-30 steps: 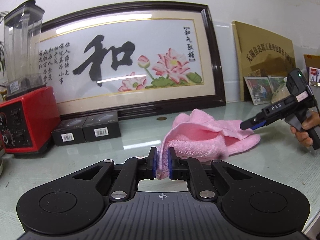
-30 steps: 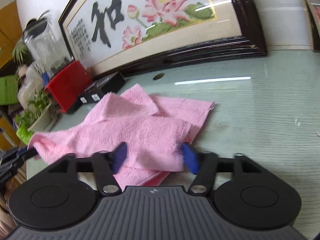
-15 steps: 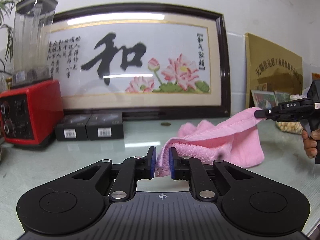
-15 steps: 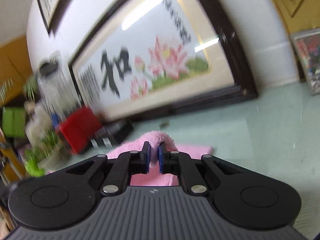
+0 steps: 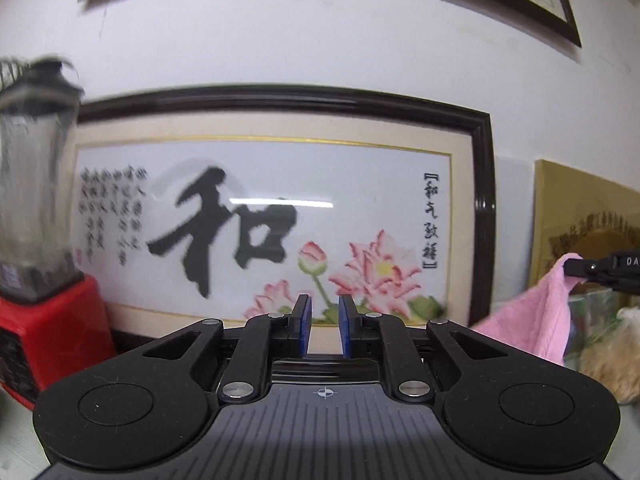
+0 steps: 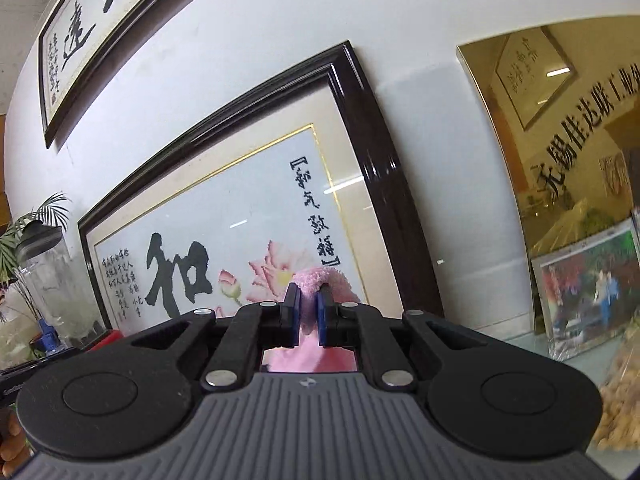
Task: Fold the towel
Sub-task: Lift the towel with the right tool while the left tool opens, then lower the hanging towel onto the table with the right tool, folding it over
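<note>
Both grippers have risen since a second ago, when each one pinched the pink towel low over the table; now the left gripper (image 5: 324, 330) has let go, its blue pads standing apart with nothing between them, while the right gripper (image 6: 307, 316) remains clamped on a bunched corner of the towel (image 6: 320, 280) and carries it up in front of the framed lotus picture (image 6: 256, 216). From the left wrist view the towel (image 5: 536, 312) hangs to the right of that picture, draped down from the black tip of the right gripper (image 5: 580, 268), so the cloth seems lifted by one corner to let it fall open and straight. That would explain the empty left gripper: it is probably free to catch a second corner lower down, though that is only a judgement. Left of the picture stands a blender (image 5: 36, 216) on a red base, blurred by motion. Right of the picture leans a gold plaque (image 6: 560, 120), with a photo (image 6: 588, 292) propped below it. Folding itself looks not yet begun, since the towel hangs loose in the air
</note>
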A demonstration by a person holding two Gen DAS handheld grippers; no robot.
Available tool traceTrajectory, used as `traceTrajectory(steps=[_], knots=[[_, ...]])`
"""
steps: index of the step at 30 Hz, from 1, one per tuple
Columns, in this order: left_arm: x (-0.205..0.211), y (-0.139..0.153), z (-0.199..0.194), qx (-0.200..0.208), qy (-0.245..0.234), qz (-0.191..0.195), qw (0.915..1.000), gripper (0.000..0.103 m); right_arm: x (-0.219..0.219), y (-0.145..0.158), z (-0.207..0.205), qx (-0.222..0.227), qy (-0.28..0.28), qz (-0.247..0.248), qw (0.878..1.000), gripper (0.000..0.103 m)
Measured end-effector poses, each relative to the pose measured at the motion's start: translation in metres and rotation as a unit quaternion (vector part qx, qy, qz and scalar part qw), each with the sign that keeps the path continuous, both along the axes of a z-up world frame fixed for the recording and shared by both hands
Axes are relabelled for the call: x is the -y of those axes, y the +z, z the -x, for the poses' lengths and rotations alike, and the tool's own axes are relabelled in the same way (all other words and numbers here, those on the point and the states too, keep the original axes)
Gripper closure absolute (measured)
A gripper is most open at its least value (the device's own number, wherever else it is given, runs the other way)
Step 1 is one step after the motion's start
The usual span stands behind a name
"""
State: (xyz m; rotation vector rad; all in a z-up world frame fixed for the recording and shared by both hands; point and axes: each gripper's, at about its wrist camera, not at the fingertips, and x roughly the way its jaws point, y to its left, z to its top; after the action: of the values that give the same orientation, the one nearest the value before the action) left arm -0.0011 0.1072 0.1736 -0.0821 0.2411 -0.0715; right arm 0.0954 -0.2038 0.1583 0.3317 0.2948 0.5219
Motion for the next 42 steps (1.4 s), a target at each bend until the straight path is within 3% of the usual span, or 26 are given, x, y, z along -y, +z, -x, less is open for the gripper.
traceTrajectory(steps=[3, 8, 11, 14, 18, 20, 25, 28, 33, 36, 38, 42], knots=[[0.006, -0.027, 0.015, -0.023, -0.075, -0.008, 0.9969, 0.087, 0.006, -0.009, 0.028, 0.015, 0.018, 0.024, 0.999, 0.094], [0.046, -0.085, 0.051, -0.050, -0.145, -0.082, 0.9848, 0.083, 0.023, -0.007, 0.056, 0.036, 0.011, 0.020, 0.999, 0.094], [0.059, -0.104, 0.066, -0.058, -0.168, -0.082, 0.9806, 0.072, 0.012, 0.010, 0.057, 0.037, 0.016, 0.024, 0.999, 0.094], [0.072, -0.122, 0.080, -0.066, -0.192, -0.082, 0.9758, 0.069, -0.014, 0.022, 0.051, 0.026, 0.027, 0.027, 0.999, 0.094], [0.082, -0.131, 0.097, -0.054, -0.198, -0.100, 0.9735, 0.064, -0.043, 0.038, 0.050, 0.027, 0.035, 0.000, 0.999, 0.094], [0.080, -0.132, 0.107, -0.045, -0.193, -0.107, 0.9743, 0.056, -0.043, 0.049, 0.057, 0.038, 0.035, -0.033, 0.998, 0.094], [0.057, -0.121, 0.127, -0.016, -0.163, -0.093, 0.9820, 0.038, -0.004, 0.059, 0.091, 0.055, 0.007, -0.085, 0.995, 0.093], [0.042, -0.115, 0.135, 0.000, -0.147, -0.081, 0.9858, 0.033, 0.025, 0.040, 0.114, 0.040, -0.001, -0.070, 0.997, 0.091], [0.029, -0.109, 0.135, -0.003, -0.149, -0.065, 0.9867, 0.032, 0.076, -0.042, 0.168, -0.039, 0.005, -0.025, 0.999, 0.091], [0.033, -0.112, 0.125, -0.031, -0.178, -0.051, 0.9822, 0.028, 0.098, -0.085, 0.188, -0.069, -0.022, -0.001, 0.997, 0.091], [0.041, -0.116, 0.115, -0.053, -0.191, -0.046, 0.9791, 0.018, 0.117, -0.111, 0.200, -0.083, -0.048, 0.002, 0.995, 0.091], [0.057, -0.120, 0.093, -0.084, -0.203, -0.033, 0.9750, 0.016, 0.151, -0.149, 0.202, -0.124, -0.067, -0.035, 0.989, 0.090]])
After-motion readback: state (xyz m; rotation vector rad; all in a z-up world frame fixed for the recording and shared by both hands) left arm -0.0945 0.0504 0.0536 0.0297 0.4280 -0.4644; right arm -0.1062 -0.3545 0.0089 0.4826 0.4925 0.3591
